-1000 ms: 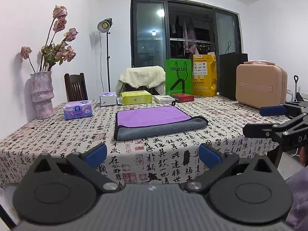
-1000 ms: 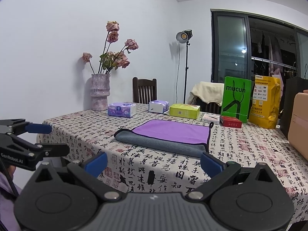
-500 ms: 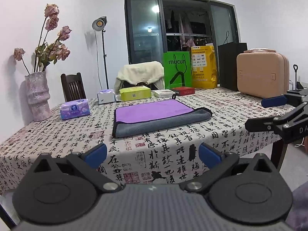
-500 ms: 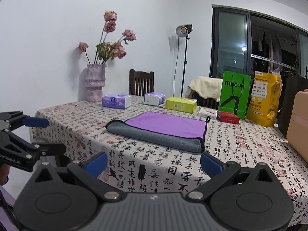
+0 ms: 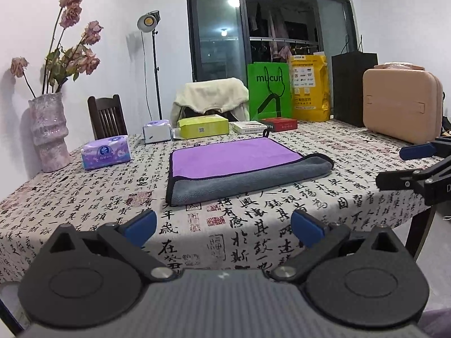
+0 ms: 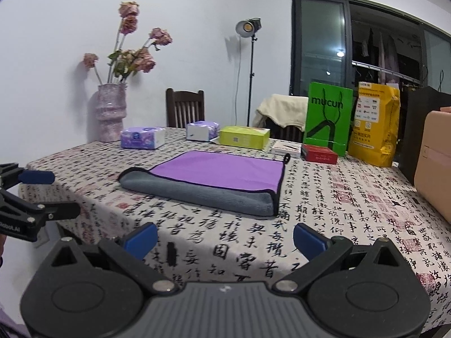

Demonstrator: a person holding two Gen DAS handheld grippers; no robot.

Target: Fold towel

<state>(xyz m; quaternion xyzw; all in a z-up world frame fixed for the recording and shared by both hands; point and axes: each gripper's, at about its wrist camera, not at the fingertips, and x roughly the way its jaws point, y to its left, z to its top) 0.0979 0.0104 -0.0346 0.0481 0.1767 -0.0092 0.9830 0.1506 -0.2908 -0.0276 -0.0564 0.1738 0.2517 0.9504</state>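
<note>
Towel (image 5: 242,166) is untouched by my fingers: left gripper (image 5: 222,226) and right gripper (image 6: 224,235) both gape wide, holding nothing, at the counter (image 5: 296,225) edge. Over the last second I have pulled back and lower. It lies mid-counter, folded once, gray fold nearest me; I judge another fold remains.

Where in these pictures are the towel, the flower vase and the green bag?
towel (image 5: 236,159): left wrist view, on its purple top layer.
flower vase (image 6: 110,112): right wrist view, on the middle of its pink body.
green bag (image 5: 269,90): left wrist view, on its front panel.
</note>
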